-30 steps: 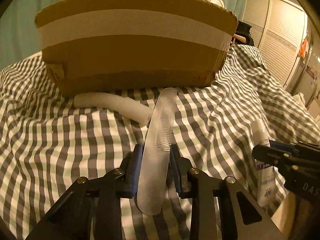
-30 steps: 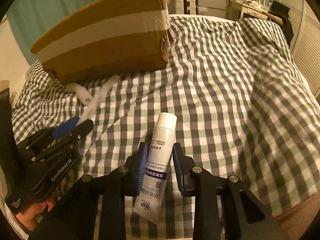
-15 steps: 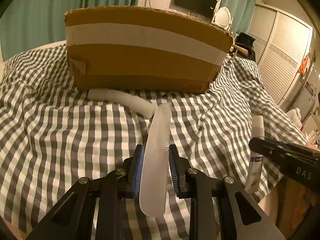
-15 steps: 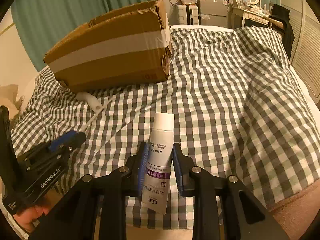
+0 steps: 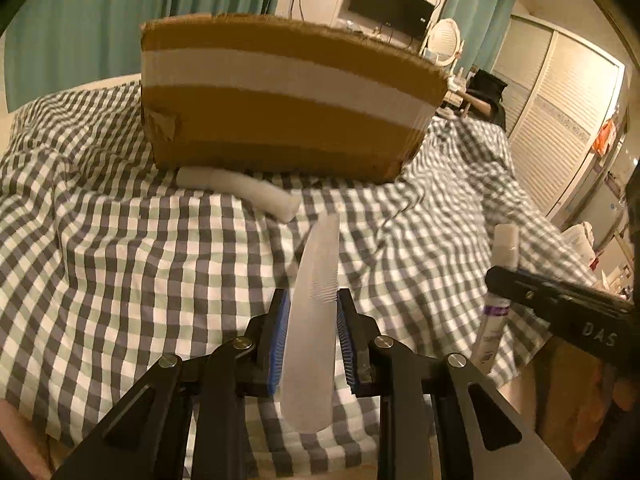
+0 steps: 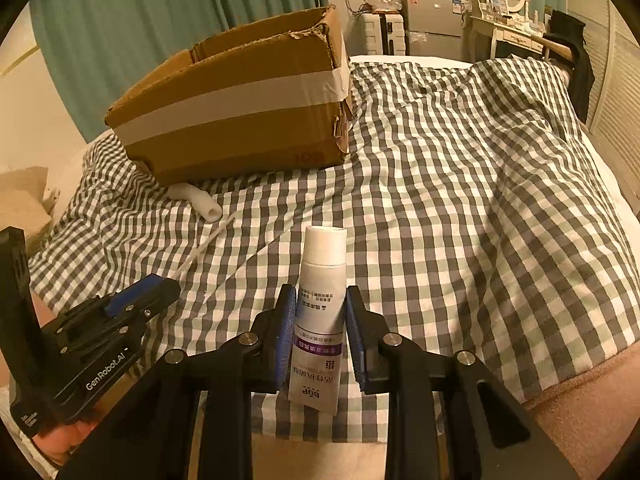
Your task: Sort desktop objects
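Observation:
My left gripper (image 5: 311,308) is shut on a translucent white comb (image 5: 314,312) and holds it above the checked bedcover, pointing at the open cardboard box (image 5: 280,108). My right gripper (image 6: 320,304) is shut on a white tube (image 6: 322,304) with purple print, cap pointing forward. The tube also shows in the left wrist view (image 5: 498,292), at the right. The left gripper (image 6: 136,300) and the comb (image 6: 204,246), edge on, show at the left of the right wrist view. A white foam cylinder (image 5: 240,192) lies against the box's front; it also shows in the right wrist view (image 6: 200,200).
The box (image 6: 240,108), taped with a pale band, stands on the checked bedcover (image 6: 460,200) at the back left. Green curtains (image 5: 120,12) hang behind. A louvred wardrobe (image 5: 560,128) and a dressing table (image 6: 508,32) stand at the right.
Both grippers have lifted and drawn back from the box with the comb and the tube held. The box now looks smaller and farther in both views.

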A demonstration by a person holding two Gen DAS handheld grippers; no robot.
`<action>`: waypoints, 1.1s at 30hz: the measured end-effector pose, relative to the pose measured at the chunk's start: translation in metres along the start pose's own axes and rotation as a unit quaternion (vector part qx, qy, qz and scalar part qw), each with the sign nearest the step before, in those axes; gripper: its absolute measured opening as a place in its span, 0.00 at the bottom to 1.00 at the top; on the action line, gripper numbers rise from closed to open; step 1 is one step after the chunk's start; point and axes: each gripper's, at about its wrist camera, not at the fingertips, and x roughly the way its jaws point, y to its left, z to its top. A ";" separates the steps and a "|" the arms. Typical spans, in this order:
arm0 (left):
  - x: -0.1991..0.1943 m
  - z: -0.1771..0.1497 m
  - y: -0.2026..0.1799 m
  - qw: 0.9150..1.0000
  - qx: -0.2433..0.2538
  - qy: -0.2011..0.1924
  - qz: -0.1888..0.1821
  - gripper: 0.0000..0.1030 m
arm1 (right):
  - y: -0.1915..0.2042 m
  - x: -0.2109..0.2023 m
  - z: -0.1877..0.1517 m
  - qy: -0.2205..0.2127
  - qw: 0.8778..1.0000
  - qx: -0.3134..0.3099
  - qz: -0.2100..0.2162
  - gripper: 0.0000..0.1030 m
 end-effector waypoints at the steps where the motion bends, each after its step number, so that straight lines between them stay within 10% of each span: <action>1: -0.002 0.002 -0.002 1.000 0.000 -0.001 -0.003 0.03 | -0.001 -0.002 0.001 -0.001 1.000 0.004 0.005 0.24; 18: 0.031 -0.012 -0.007 0.998 0.015 0.057 0.014 0.06 | 0.006 0.000 -0.003 0.009 1.000 0.001 0.018 0.24; 20: 0.032 -0.010 -0.009 0.998 0.020 0.055 0.019 0.12 | 0.005 0.000 -0.003 0.009 1.000 0.001 0.017 0.24; 22: 0.032 -0.011 -0.009 0.998 0.028 0.048 0.037 0.43 | 0.005 0.002 -0.003 0.013 1.000 0.001 0.017 0.24; 24: 0.036 -0.011 -0.007 0.997 0.029 0.049 0.049 0.54 | 0.005 0.004 -0.004 0.016 1.000 0.002 0.019 0.24; 27: 0.044 -0.012 -0.005 0.997 0.029 0.051 0.049 0.52 | 0.005 0.007 -0.006 0.021 1.000 0.001 0.020 0.24; 29: 0.045 -0.011 -0.007 0.997 0.040 0.046 0.052 0.27 | 0.005 0.007 -0.006 0.022 1.000 0.001 0.020 0.24; 33: 0.040 -0.010 -0.007 0.998 0.036 0.040 0.045 0.26 | 0.006 0.005 -0.004 0.018 1.000 0.002 0.022 0.24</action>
